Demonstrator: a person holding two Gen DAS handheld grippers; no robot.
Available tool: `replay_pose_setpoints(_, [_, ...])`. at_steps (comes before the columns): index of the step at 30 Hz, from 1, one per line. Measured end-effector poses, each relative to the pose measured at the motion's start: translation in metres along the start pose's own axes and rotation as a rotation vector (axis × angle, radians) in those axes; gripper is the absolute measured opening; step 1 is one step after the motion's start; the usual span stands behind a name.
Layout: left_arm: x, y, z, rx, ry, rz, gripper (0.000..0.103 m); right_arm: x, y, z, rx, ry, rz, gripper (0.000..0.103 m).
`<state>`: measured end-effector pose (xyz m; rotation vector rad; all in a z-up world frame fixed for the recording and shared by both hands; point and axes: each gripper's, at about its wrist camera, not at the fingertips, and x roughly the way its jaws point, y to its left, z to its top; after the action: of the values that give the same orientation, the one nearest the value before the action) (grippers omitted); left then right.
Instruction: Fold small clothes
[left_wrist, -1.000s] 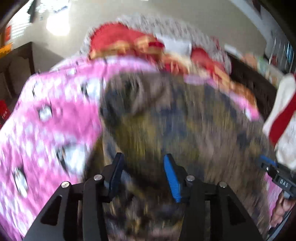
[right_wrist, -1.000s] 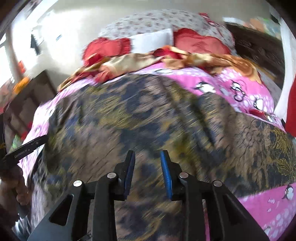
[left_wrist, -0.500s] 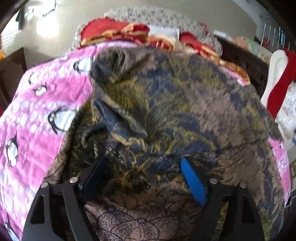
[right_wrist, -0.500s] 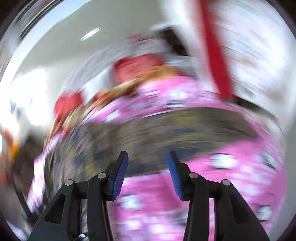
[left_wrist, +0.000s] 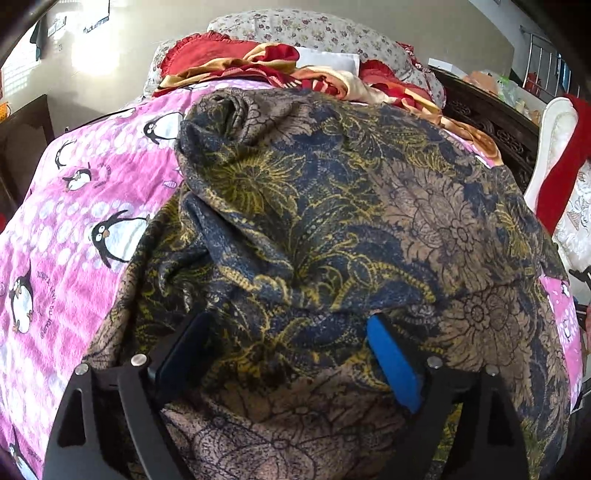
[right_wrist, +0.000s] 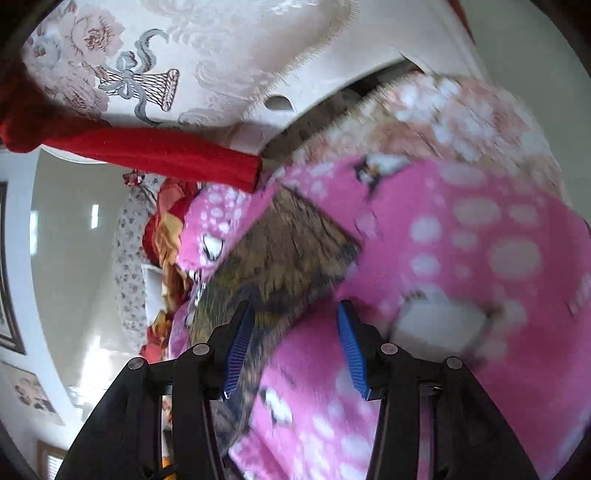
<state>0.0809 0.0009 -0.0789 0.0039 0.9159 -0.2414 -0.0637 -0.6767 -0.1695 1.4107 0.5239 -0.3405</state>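
My left gripper (left_wrist: 284, 354) sits low over a dark batik garment (left_wrist: 332, 221), brown and navy with yellow flowers, spread across a pink penguin blanket (left_wrist: 74, 192) on the bed. Its fingers (left_wrist: 393, 363) are wide apart, with a rumpled ridge of the cloth bunched between them, nothing clamped. My right gripper (right_wrist: 291, 343) is tilted sideways off the bed's edge; its fingers (right_wrist: 351, 343) are also apart, empty, with one corner of the garment (right_wrist: 288, 254) just ahead of them. That view is blurred.

The risk, as I judge it: closing my left fingers on this thick bunch could catch several layers, or the blanket beneath, and drag everything crooked. My tilted right side could miss the corner, or snag the red cloth (right_wrist: 155, 151) hanging close by.
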Motion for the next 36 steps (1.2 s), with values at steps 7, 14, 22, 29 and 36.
replay_pose_setpoints(7, [0.000, 0.000, 0.000, -0.002, 0.000, -0.004, 0.092, -0.014, 0.022, 0.009, -0.118, -0.107, -0.021, 0.008])
replay_pose_setpoints(14, [-0.002, 0.005, -0.001, -0.021, -0.009, -0.029, 0.092, -0.123, 0.171, -0.010, -0.513, -0.403, 0.072, 0.007])
replay_pose_setpoints(22, [-0.007, 0.013, -0.003, -0.054, -0.023, -0.072, 0.092, -0.088, 0.301, -0.146, -0.983, -0.225, 0.186, 0.007])
replay_pose_setpoints(29, [-0.011, 0.022, -0.004, -0.102, -0.043, -0.127, 0.092, 0.033, 0.353, -0.363, -1.271, 0.109, 0.341, 0.007])
replay_pose_setpoints(36, [-0.017, 0.035, -0.006, -0.168, -0.069, -0.186, 0.092, 0.152, 0.316, -0.530, -1.374, 0.463, 0.297, 0.007])
